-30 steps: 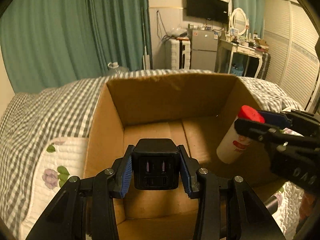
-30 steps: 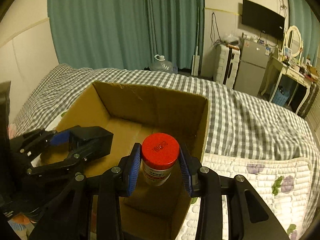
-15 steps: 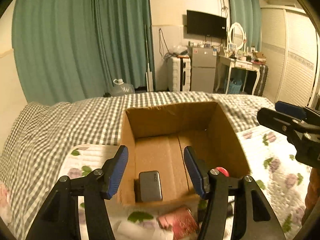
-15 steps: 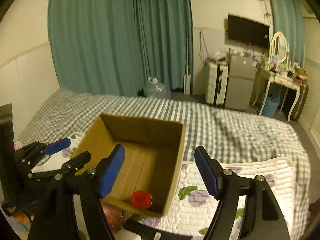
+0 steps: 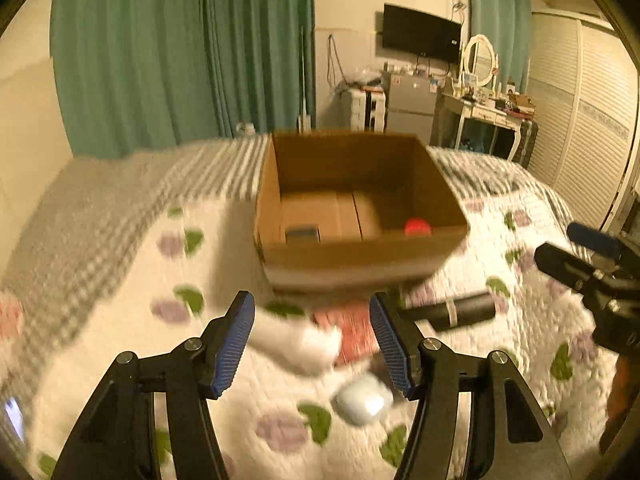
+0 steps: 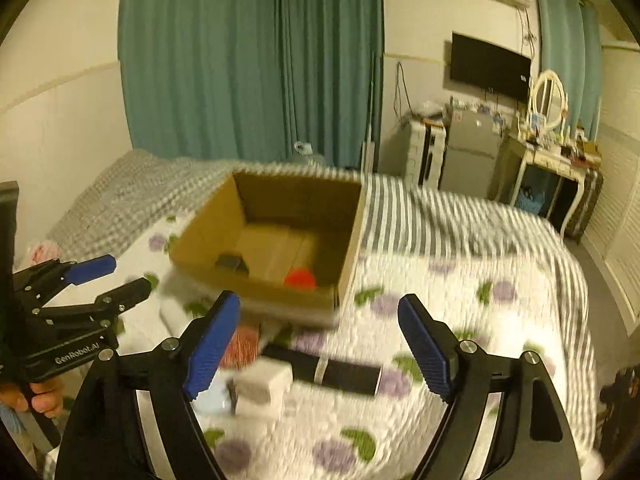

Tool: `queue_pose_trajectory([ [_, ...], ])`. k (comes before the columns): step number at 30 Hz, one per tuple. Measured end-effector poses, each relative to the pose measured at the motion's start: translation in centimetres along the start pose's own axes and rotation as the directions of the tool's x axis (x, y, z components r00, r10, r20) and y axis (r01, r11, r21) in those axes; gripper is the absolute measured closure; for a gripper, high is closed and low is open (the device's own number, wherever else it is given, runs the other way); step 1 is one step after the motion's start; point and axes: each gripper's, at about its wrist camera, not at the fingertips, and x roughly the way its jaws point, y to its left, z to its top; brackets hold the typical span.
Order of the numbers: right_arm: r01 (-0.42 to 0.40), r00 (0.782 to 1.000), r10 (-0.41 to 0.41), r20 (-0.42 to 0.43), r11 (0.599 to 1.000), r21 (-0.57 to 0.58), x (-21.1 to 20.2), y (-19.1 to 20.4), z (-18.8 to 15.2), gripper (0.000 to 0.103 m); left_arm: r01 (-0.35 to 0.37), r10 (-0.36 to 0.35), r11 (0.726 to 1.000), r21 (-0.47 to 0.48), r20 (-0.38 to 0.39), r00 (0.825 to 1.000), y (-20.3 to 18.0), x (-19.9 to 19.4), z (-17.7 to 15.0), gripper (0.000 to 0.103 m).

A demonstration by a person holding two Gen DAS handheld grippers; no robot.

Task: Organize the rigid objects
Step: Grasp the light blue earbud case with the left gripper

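Observation:
An open cardboard box point(image 5: 360, 258) point(image 6: 264, 288) stands on the flowered quilt. Inside it lie a black charger block point(image 5: 303, 234) point(image 6: 232, 262) and a red-capped bottle point(image 5: 417, 227) point(image 6: 300, 279). On the quilt in front lie a black tube with a white band point(image 5: 448, 312) point(image 6: 324, 369), a red packet point(image 5: 352, 330) point(image 6: 240, 346), a white object point(image 5: 304, 346), a pale blue case point(image 5: 362, 400) and a white block point(image 6: 264, 385). My left gripper point(image 5: 312, 344) point(image 6: 108, 278) is open and empty above these. My right gripper point(image 6: 320, 346) point(image 5: 576, 246) is open and empty.
The bed has a grey checked cover point(image 6: 440, 216) under the quilt point(image 6: 460, 320). Green curtains point(image 5: 180, 60), a small fridge point(image 6: 472, 152), a dressing table point(image 6: 552, 168) and a wall television point(image 6: 490, 66) stand beyond the bed. Both views are blurred by motion.
Both grippers have let go of the charger block and the red-capped bottle, which now lie in the box. Both grippers have pulled back and up, open, over the items in front.

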Motion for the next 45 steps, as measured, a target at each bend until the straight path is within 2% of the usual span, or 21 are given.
queue_pose_trajectory([
  [5, 0.02, 0.994, -0.02, -0.109, 1.0, -0.001, 2.9, 0.2, -4.7, 0.022, 0.001, 0.0, 1.0, 0.022, -0.069, 0.998, -1.3, 2.6, -4.0, 0.04],
  [9, 0.012, 0.986, -0.008, -0.169, 1.0, 0.023, 4.4, -0.3, -6.6, 0.022, 0.038, -0.027, 0.997, 0.067, -0.156, 0.987, -2.3, 5.1, -6.9, 0.04],
  [12, 0.009, 0.984, 0.0, -0.178, 0.999, 0.046, 4.8, -0.7, -7.0, 0.022, 0.077, -0.057, 0.993, 0.084, -0.221, 0.974, -3.0, 6.5, -8.3, 0.04],
  [18, -0.003, 0.978, 0.02, -0.206, 0.997, 0.081, 5.9, -1.2, -7.1, 0.022, 0.114, -0.078, 0.987, 0.113, -0.279, 0.957, -4.0, 8.4, -8.9, 0.04],
  [21, -0.01, 0.976, 0.03, -0.217, 0.996, 0.091, 6.3, -1.3, -7.1, 0.022, 0.104, -0.056, 0.984, 0.145, -0.303, 0.951, -4.7, 9.7, -8.8, 0.04],
  [25, -0.009, 0.973, 0.029, -0.227, 0.996, 0.088, 6.7, -1.1, -7.2, 0.022, 0.097, -0.046, 0.98, 0.171, -0.28, 0.959, -5.2, 10.4, -8.4, 0.04],
  [27, -0.003, 0.973, 0.022, -0.23, 0.997, 0.082, 6.8, -1.0, -7.3, 0.022, 0.108, -0.062, 0.981, 0.162, -0.265, 0.962, -5.0, 10.0, -8.3, 0.045],
  [32, 0.013, 0.977, 0.002, -0.214, 0.998, 0.069, 6.4, -0.8, -7.3, 0.022, 0.097, -0.074, 0.988, 0.116, -0.194, 0.978, -3.6, 7.7, -7.4, 0.046],
  [36, 0.031, 0.98, -0.025, -0.2, 0.999, 0.03, 6.0, 0.0, -7.2, 0.022, 0.056, -0.046, 0.996, 0.068, -0.141, 0.989, -1.8, 6.1, -6.3, 0.046],
  [45, 0.011, 0.972, -0.02, -0.233, 0.999, -0.037, 7.3, 4.1, -7.8, 0.022, 0.007, -0.009, 1.0, -0.025, -0.108, 0.994, 1.6, 5.3, -4.9, 0.046],
])
